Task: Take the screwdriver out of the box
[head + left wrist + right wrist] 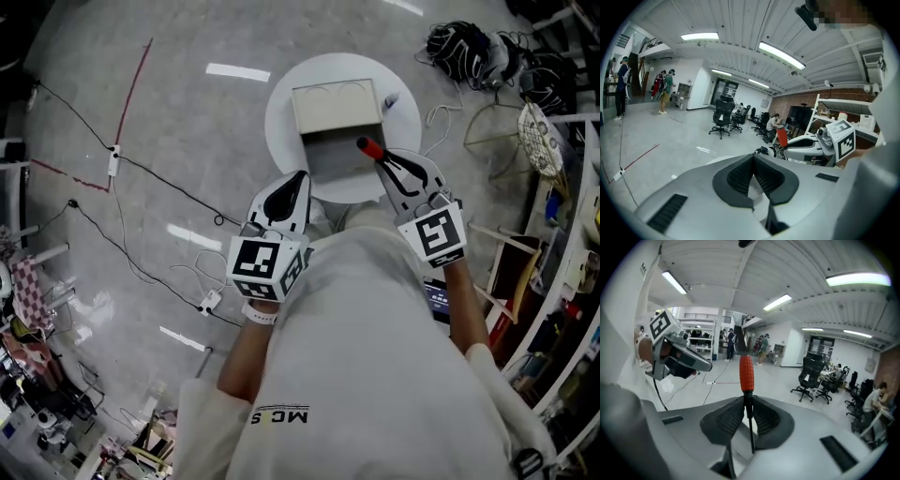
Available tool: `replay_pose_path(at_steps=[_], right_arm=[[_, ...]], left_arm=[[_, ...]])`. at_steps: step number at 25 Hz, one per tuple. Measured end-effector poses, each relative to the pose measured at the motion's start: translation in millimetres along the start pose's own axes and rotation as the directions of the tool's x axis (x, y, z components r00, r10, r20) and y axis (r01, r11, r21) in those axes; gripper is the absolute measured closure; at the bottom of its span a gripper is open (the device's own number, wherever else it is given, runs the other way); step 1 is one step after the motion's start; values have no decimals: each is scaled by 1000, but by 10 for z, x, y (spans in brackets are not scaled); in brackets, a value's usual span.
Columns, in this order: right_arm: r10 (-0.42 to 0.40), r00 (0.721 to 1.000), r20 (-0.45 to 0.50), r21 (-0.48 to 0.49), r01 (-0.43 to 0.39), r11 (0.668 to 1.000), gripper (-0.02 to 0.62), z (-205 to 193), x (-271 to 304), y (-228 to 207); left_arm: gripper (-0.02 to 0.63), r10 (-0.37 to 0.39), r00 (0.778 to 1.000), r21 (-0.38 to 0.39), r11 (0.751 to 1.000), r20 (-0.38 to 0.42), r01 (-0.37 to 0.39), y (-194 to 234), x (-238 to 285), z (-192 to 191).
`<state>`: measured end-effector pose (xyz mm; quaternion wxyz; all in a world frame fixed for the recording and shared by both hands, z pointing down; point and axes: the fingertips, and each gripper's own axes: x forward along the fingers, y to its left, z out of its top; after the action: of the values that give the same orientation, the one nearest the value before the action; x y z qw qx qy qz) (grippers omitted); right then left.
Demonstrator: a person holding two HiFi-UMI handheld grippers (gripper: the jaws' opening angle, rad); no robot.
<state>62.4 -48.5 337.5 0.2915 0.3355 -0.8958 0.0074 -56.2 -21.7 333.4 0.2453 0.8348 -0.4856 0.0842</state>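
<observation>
Head view is filled mostly by a grey polished floor, across which thin black cables and a red line are seen. A round white counter is set on that floor, straight ahead of the person. An open box is carried on the counter, with its pale lid folded back away from the person and its grey inside turned toward them.

Both grippers are held at the near rim of the counter. The left gripper is held at the box's near left corner. In the left gripper view its jaws are seen brought together, with the ribbed black pads meeting at their tips and nothing caught between them.

The right gripper is held at the box's near right corner, and its jaws are clamped on the screwdriver. In the right gripper view the dark shaft is seen pinched between the pads, while the ribbed red handle stands out beyond the jaw tips, with only the open room behind it. From the head view the handle is seen over the right side of the box opening.
</observation>
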Motion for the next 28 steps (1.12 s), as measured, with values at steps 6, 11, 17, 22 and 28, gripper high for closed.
replay_pose_path(at_steps=[6,11,17,22,28], right_arm=[[-42,991,124,155,23,988,483,193,-248,-183],[-83,980,180,232,40,972,483,217,-449,-257],[-112,976,189,288,54,956,483,182,-541,-210],[-112,972,208,308,44,950,483,210,-556,-235],[-84,975,204,283,24,959,483,172,-618,-174]], left_arm=[[597,-6,999,31,1000,43,5,0,-57,189],[597,-12,997,60,998,81,8,-27,-118,346],[597,-27,996,72,997,83,21,-38,-139,398],[597,-35,996,79,996,80,29,-25,-117,433],[597,-38,997,83,996,70,32,-43,-115,369]])
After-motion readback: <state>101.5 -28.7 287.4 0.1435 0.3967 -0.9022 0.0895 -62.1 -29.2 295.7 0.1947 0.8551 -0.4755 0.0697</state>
